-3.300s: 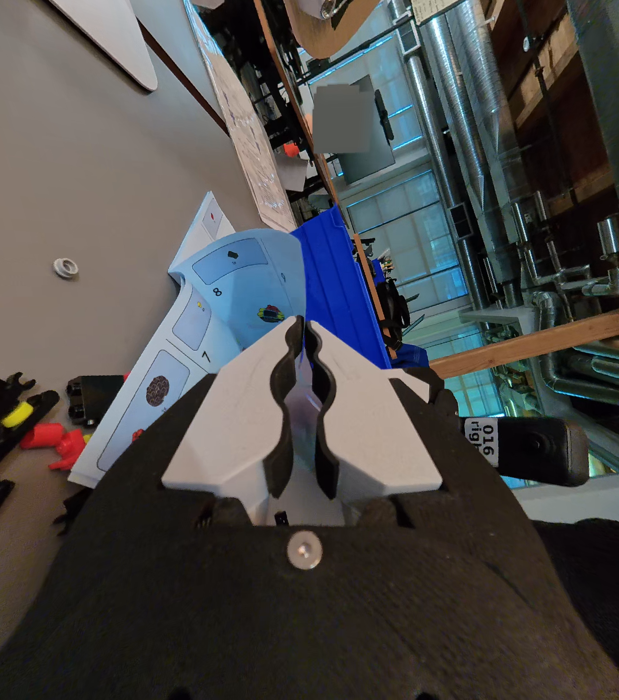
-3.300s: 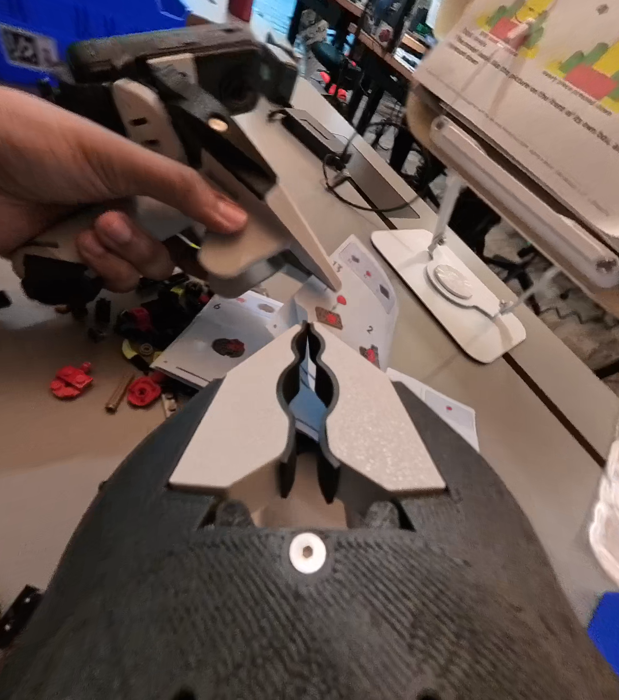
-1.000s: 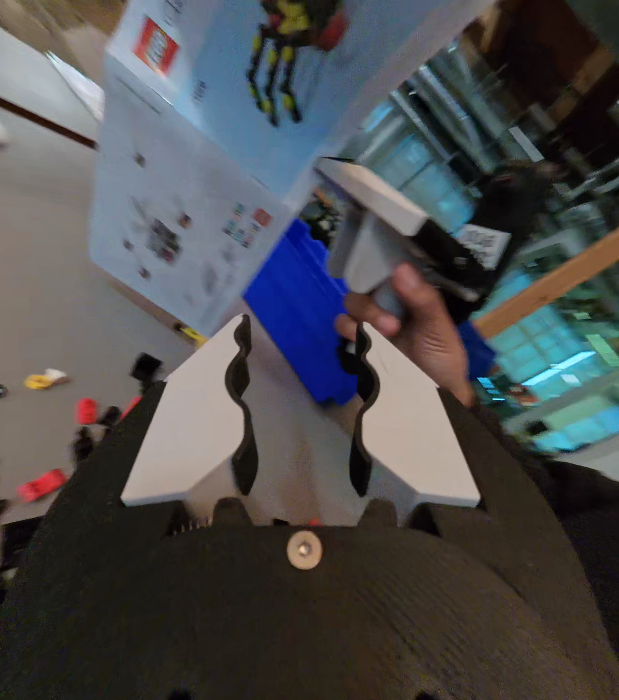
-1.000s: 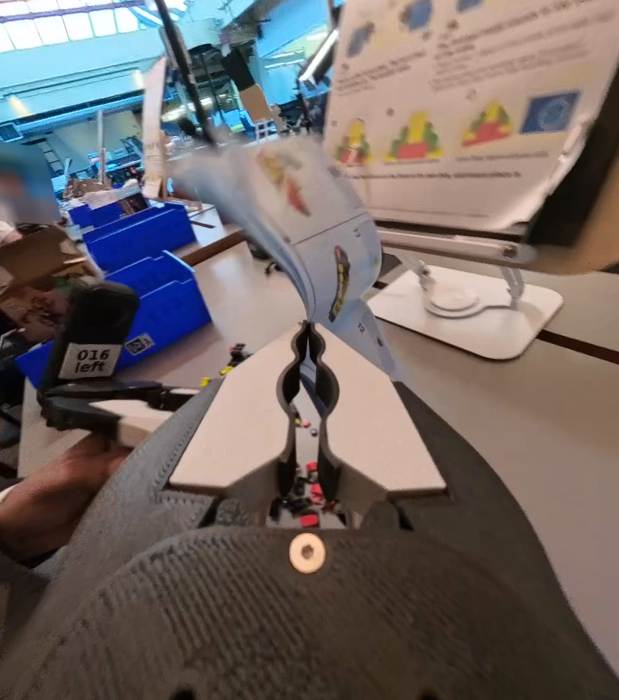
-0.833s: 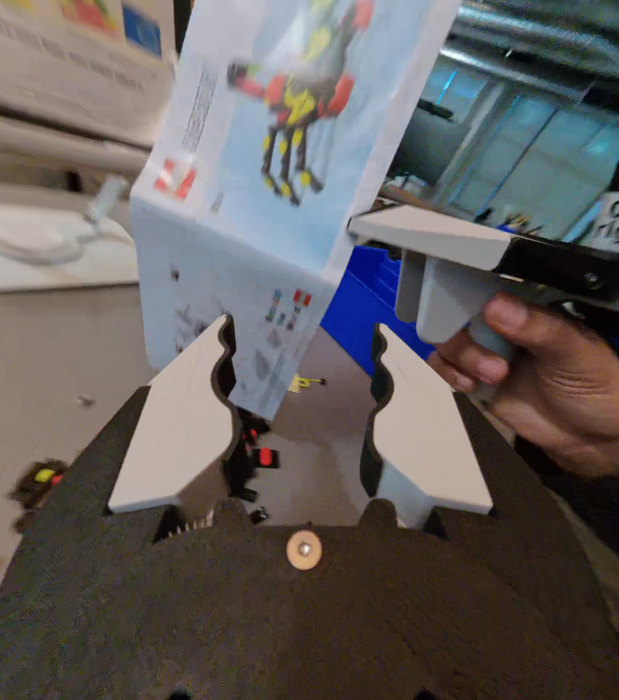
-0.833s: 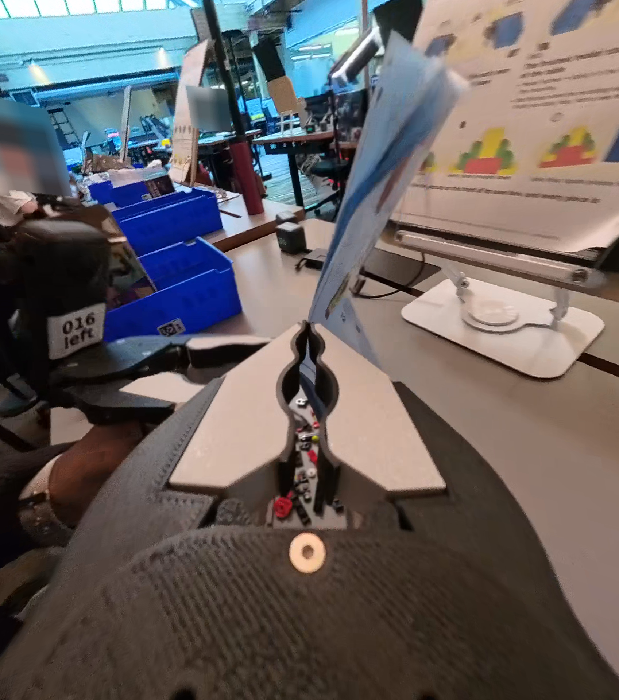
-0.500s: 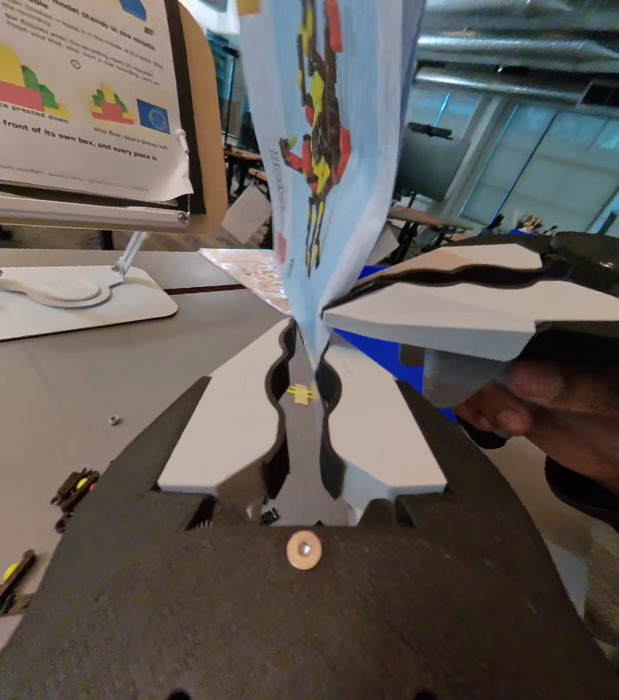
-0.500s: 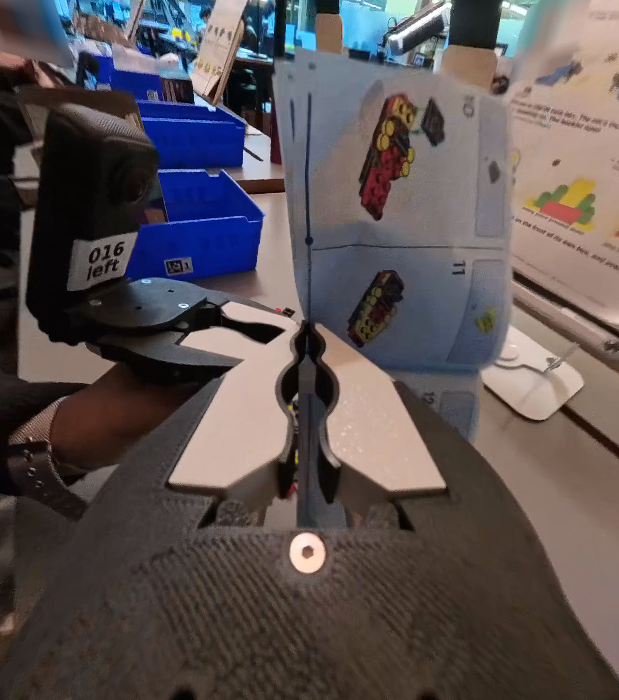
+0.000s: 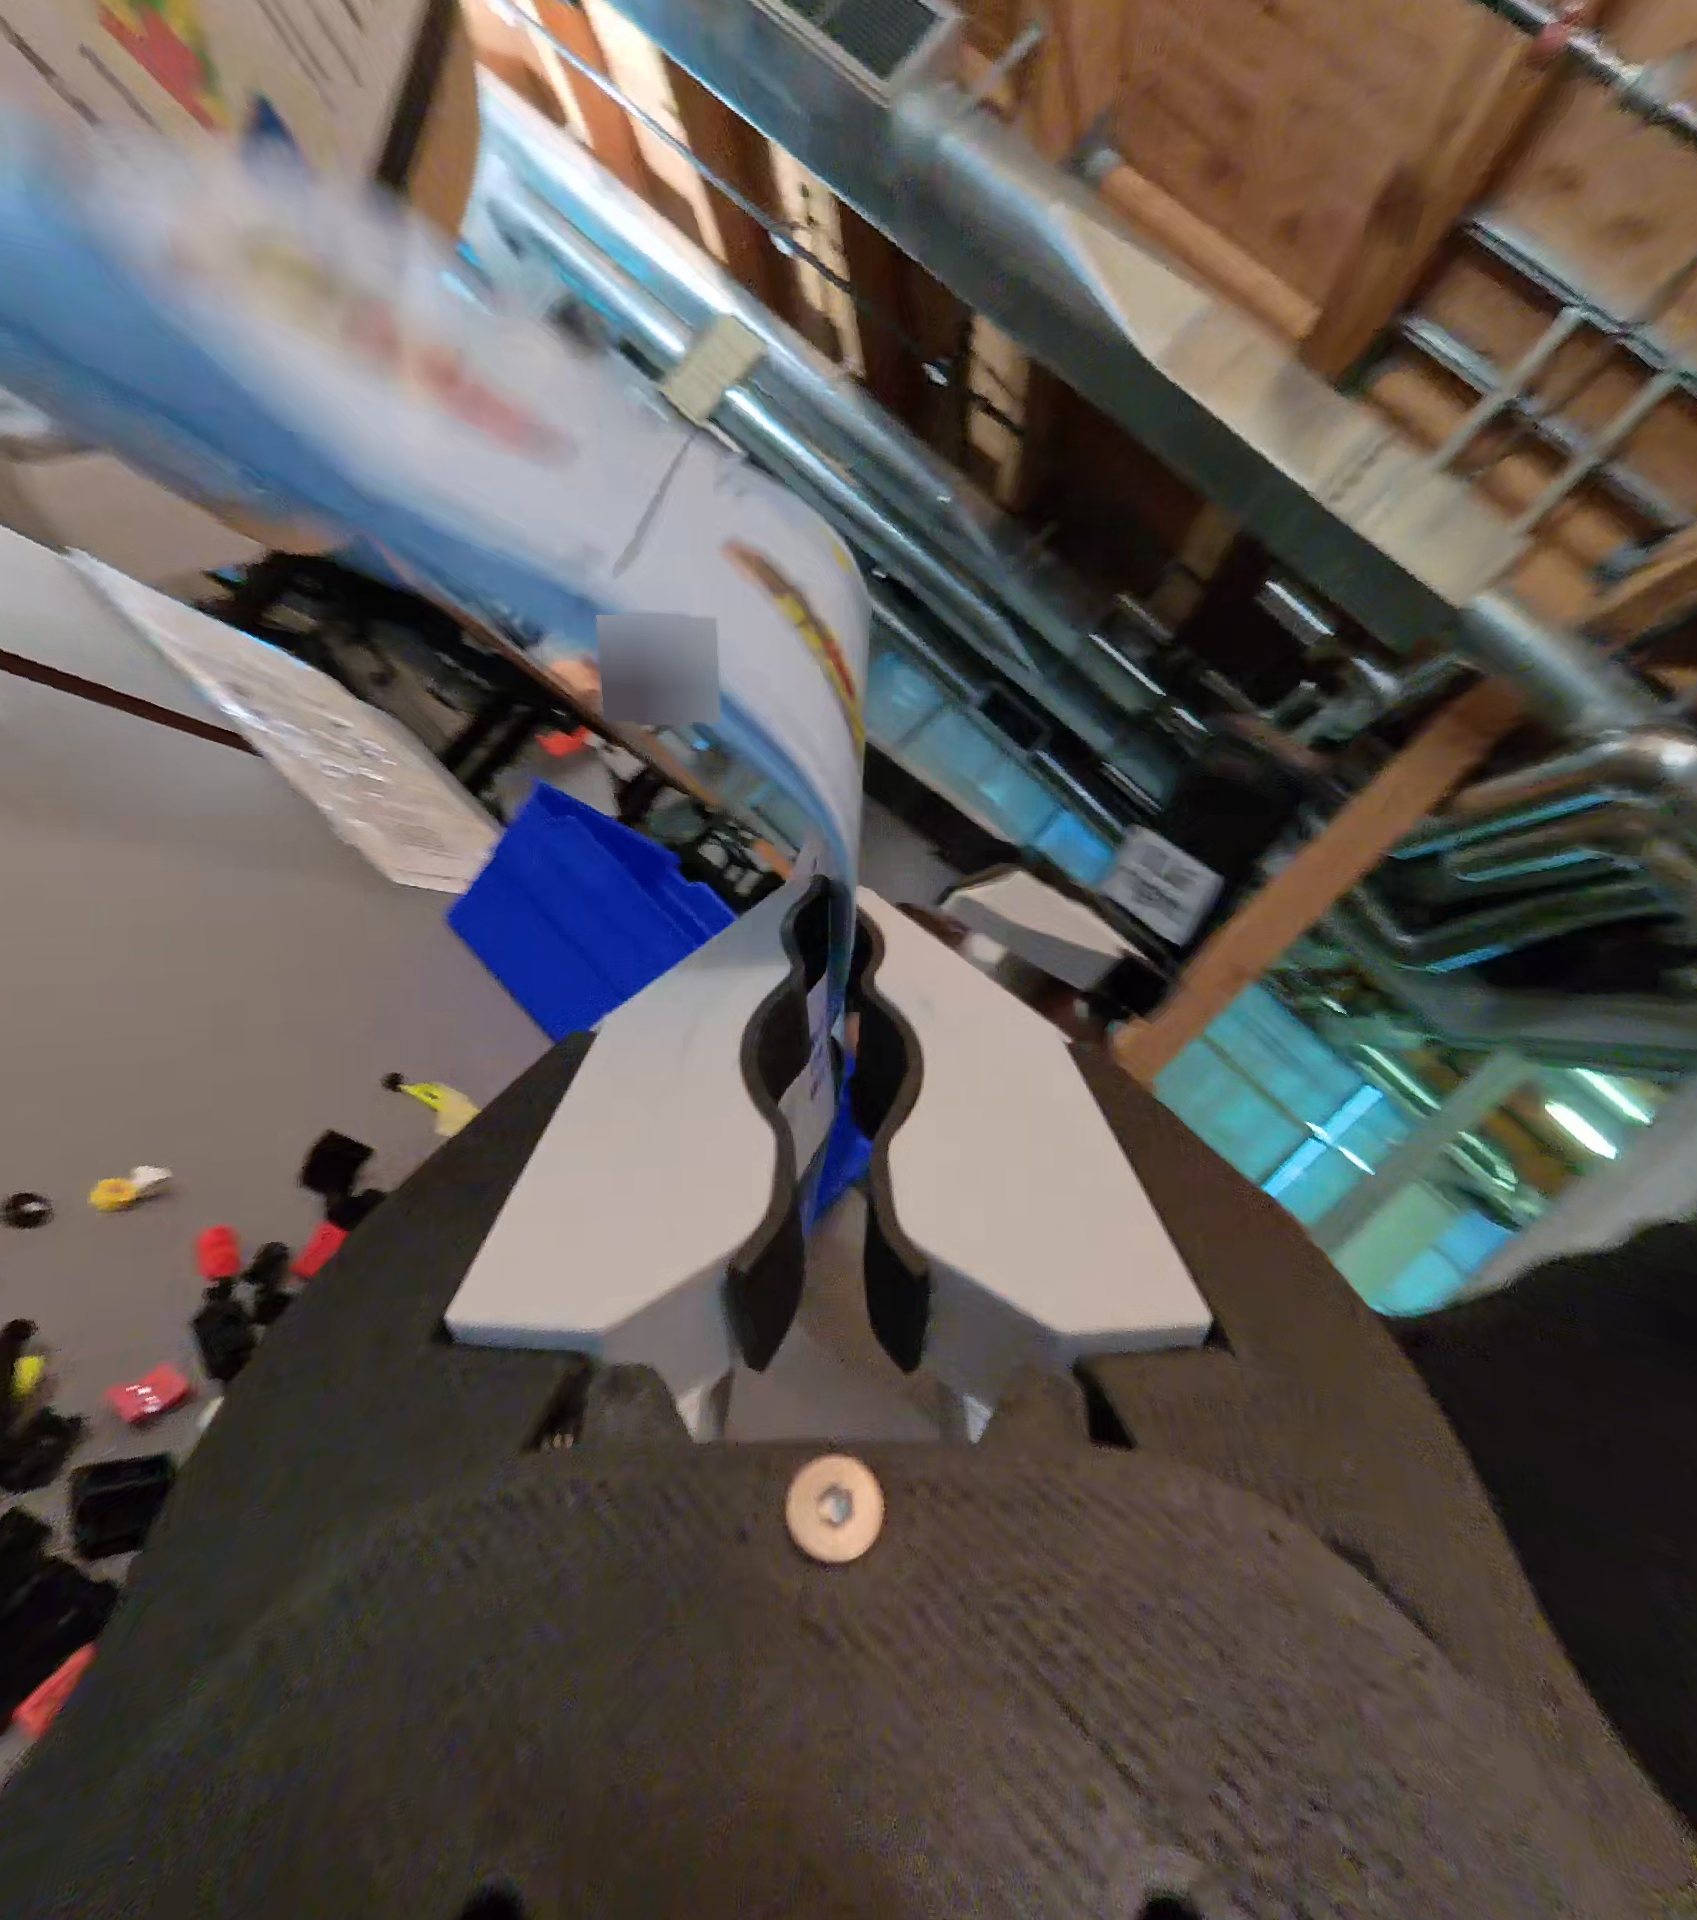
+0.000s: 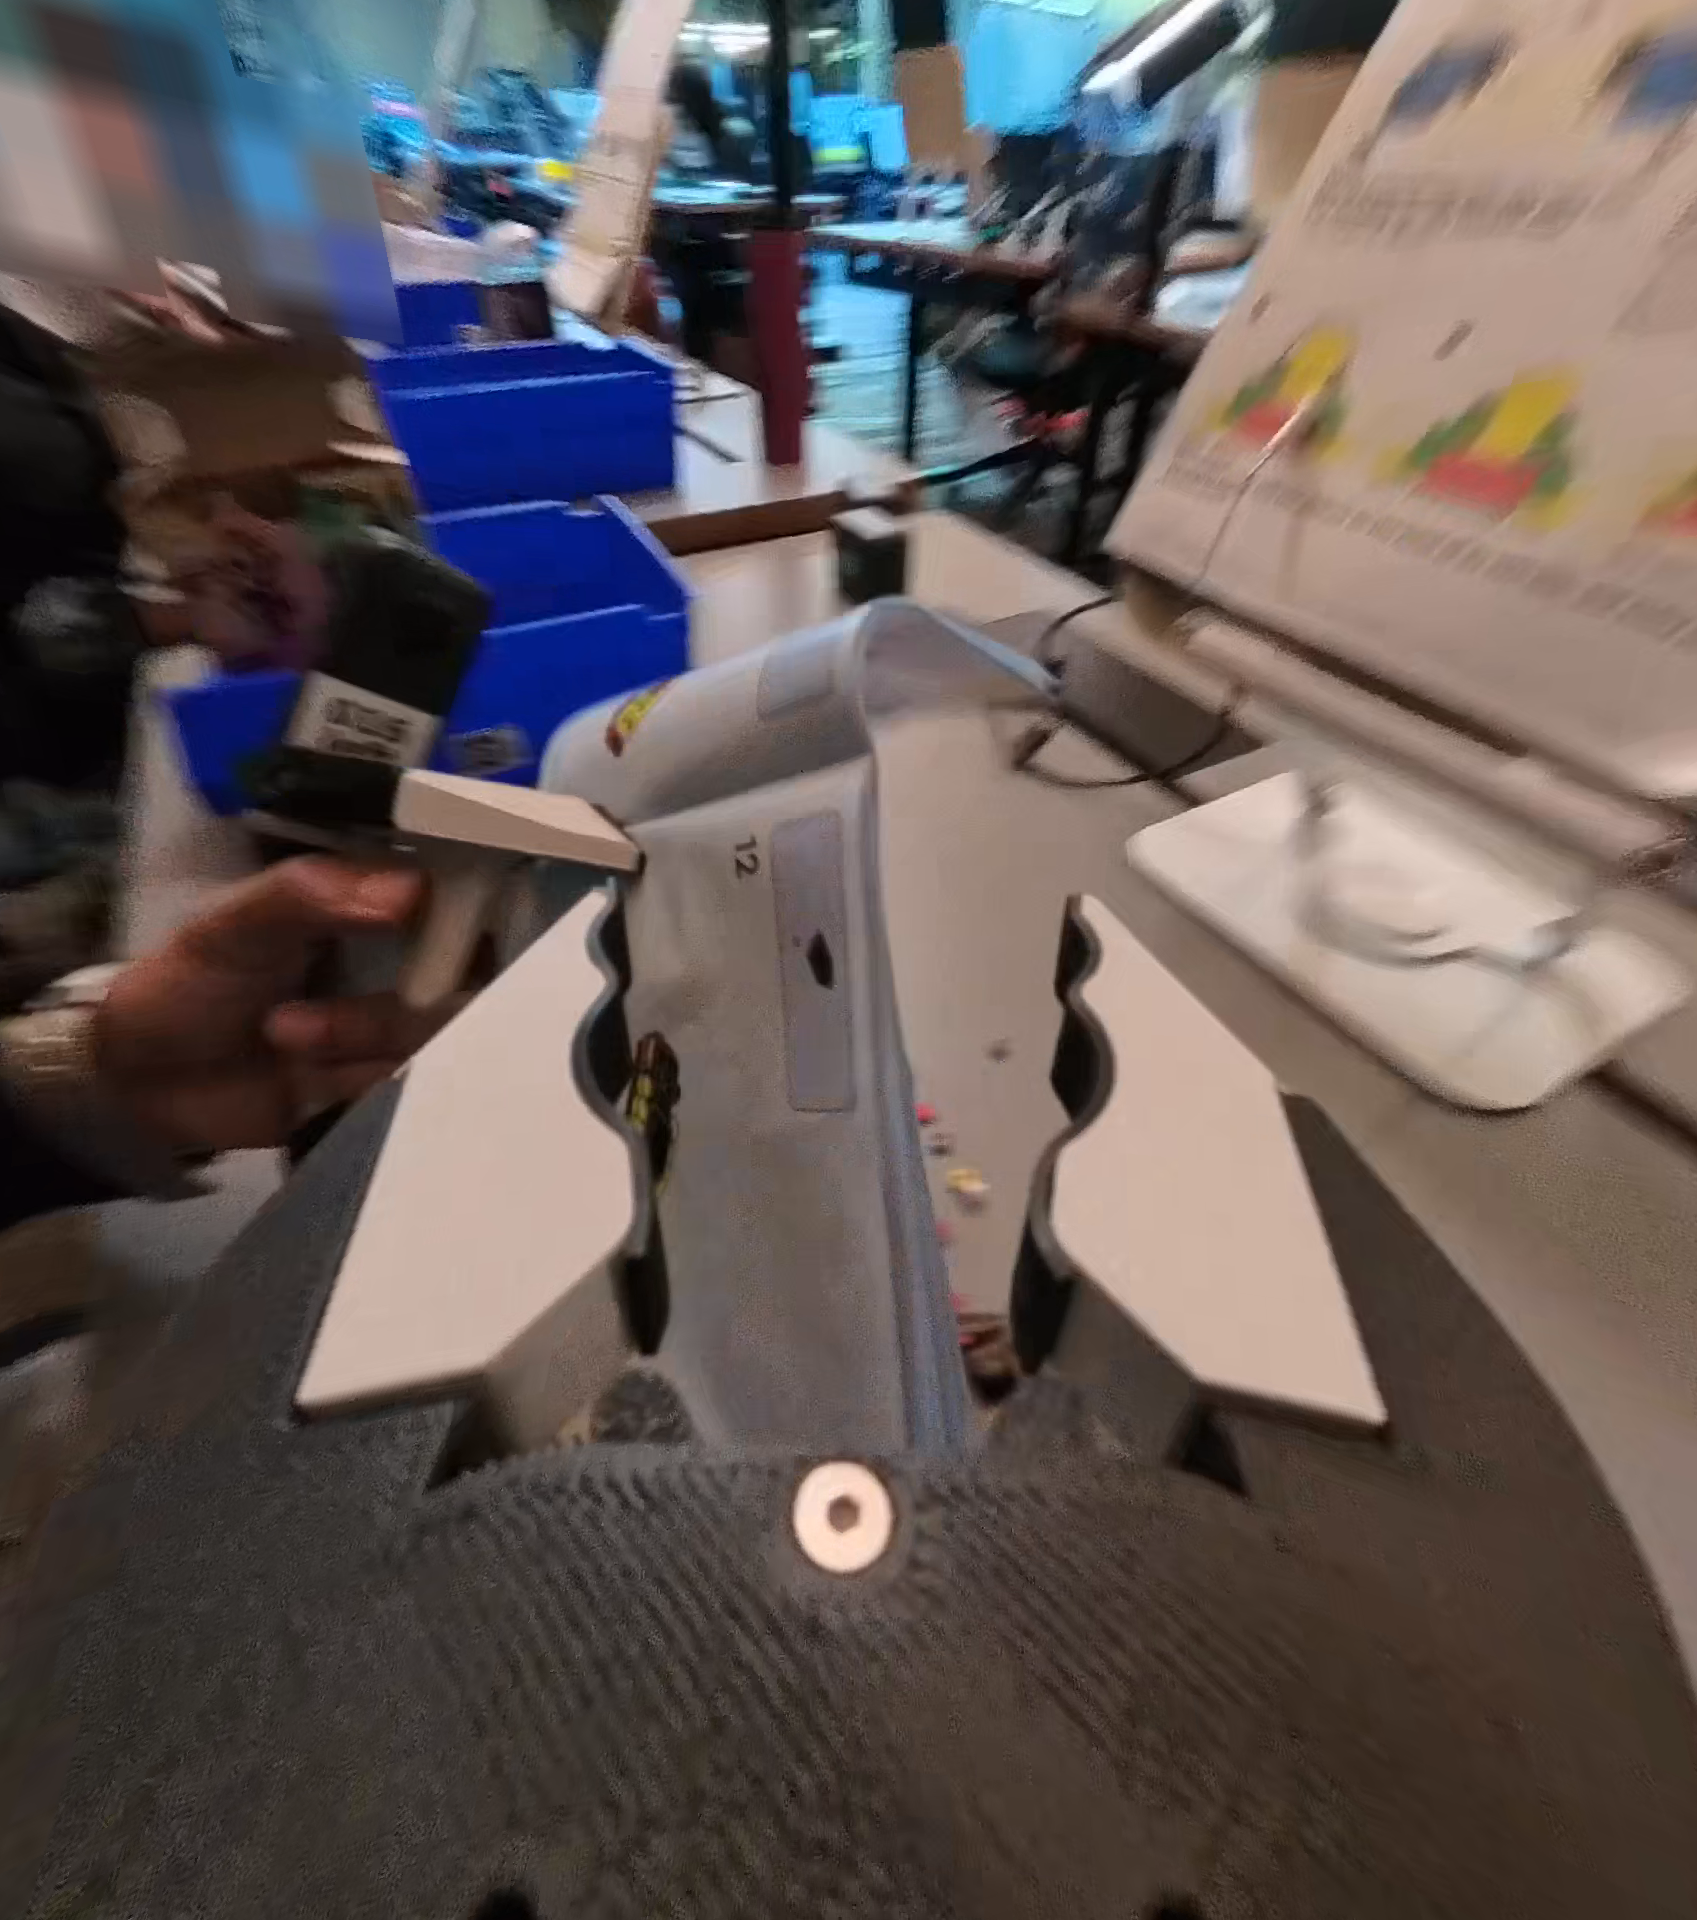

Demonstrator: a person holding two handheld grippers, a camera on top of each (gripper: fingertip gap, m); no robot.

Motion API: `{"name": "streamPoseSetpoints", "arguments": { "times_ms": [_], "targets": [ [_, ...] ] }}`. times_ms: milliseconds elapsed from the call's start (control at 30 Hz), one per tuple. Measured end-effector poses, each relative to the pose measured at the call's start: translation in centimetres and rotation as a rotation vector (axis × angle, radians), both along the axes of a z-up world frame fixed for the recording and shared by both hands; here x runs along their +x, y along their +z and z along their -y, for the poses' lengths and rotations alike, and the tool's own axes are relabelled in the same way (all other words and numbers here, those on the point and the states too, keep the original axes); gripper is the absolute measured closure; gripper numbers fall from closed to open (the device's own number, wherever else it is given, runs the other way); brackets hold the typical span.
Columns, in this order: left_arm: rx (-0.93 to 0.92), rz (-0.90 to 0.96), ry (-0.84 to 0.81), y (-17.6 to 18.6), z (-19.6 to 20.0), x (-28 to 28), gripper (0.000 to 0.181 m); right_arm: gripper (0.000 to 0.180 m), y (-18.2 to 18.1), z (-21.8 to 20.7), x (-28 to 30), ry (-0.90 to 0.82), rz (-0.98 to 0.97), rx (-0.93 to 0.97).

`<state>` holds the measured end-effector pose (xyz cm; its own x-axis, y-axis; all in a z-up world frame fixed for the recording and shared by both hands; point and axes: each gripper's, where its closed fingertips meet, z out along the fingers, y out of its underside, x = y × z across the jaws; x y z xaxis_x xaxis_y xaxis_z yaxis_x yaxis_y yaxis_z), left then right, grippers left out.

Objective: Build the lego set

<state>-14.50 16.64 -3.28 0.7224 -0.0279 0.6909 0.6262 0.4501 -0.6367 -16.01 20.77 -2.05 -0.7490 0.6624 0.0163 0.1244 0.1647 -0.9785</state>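
My left gripper [image 9: 828, 904] is shut on the lower edge of the light blue instruction booklet [image 9: 813, 727], which curls up and away to the left, blurred. In the right wrist view the left gripper [image 10: 615, 842], held by a hand, pinches the booklet [image 10: 771, 956] by a corner. The booklet droops between the fingers of my right gripper [image 10: 842, 906], which is open and grips nothing. Loose red, black and yellow Lego pieces [image 9: 220, 1247] lie scattered on the grey table [image 9: 148, 935] at the lower left. A few pieces [image 10: 958, 1174] show past the booklet.
A sheet on a stand [image 10: 1498, 416] with a white base [image 10: 1395, 935] stands at the right. Blue bins [image 10: 553, 582] sit at the table's far left, one also in the left wrist view [image 9: 584, 935]. A cable [image 10: 1114, 748] lies behind the booklet. The right tips stand about 35 cm off the white base [image 10: 1395, 935].
My left gripper closed on the booklet's edge. My right gripper then opened and let the booklet go, so it now hangs from the left gripper alone. Both views swung.
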Motion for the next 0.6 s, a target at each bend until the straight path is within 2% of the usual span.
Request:
{"name": "streamPoseSetpoints", "arguments": {
  "times_ms": [100,133,167,233,333,400,433,467,600],
  "targets": [
    [0.037,-0.021,-0.113,0.2,-0.1,1.3,0.181,0.115,-0.4,1.5,1.9,0.270,0.260,-0.234],
    [0.041,-0.022,-0.137,0.2,-0.2,1.6,0.181,0.139,-0.3,1.9,2.7,0.354,0.333,-0.294],
    [0.039,-0.019,-0.147,0.0,-0.2,1.7,0.181,0.177,-0.5,2.1,3.4,0.427,0.386,-0.320],
    [0.029,-0.009,-0.147,-0.5,-0.1,1.7,0.181,0.180,-1.6,2.1,3.4,0.441,0.425,-0.287],
    [0.005,-0.003,-0.105,-1.0,0.5,0.8,0.158,0.180,-3.6,2.2,4.1,0.458,0.463,-0.151],
    [0.027,0.011,-0.093,-0.9,1.2,0.3,0.156,0.180,-4.8,2.4,5.1,0.498,0.528,-0.089],
    [0.036,0.027,-0.080,-0.9,1.6,-0.1,0.164,0.180,-5.4,2.4,5.3,0.504,0.562,-0.066],
    [0.039,0.044,-0.054,-1.1,2.0,-0.6,0.179,0.180,-6.0,2.2,5.4,0.502,0.595,-0.037],
    [-0.070,0.071,0.085,-3.0,2.4,-2.5,0.181,0.180,-6.8,0.4,2.5,0.389,0.652,0.094]
  ]
}}
